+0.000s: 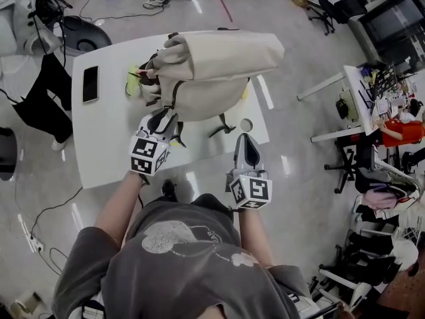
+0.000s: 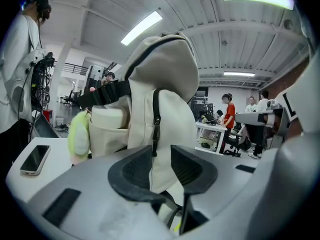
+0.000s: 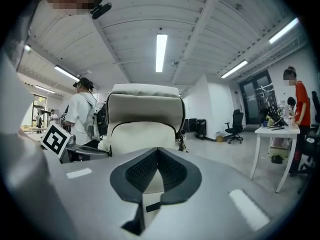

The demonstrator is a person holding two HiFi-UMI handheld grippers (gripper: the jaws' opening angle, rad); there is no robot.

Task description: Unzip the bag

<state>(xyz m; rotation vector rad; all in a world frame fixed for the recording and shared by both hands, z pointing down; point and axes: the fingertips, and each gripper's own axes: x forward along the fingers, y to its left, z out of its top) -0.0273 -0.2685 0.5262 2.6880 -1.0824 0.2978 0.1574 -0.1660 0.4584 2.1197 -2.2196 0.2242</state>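
Observation:
A beige backpack stands on the white table, with its black zipper running down its near side. My left gripper is at the bag's front left corner and is open. In the left gripper view the bag fills the middle, and its zipper pull hangs just in front of the gap of the left gripper; the pads do not press on it. My right gripper hovers at the table's front edge, apart from the bag. The right gripper is shut with nothing in it.
A black phone lies at the table's left. A yellow-green soft thing sits against the bag's left side. A small white ring lies near the right front corner. Cluttered desks and chairs stand to the right; people stand around.

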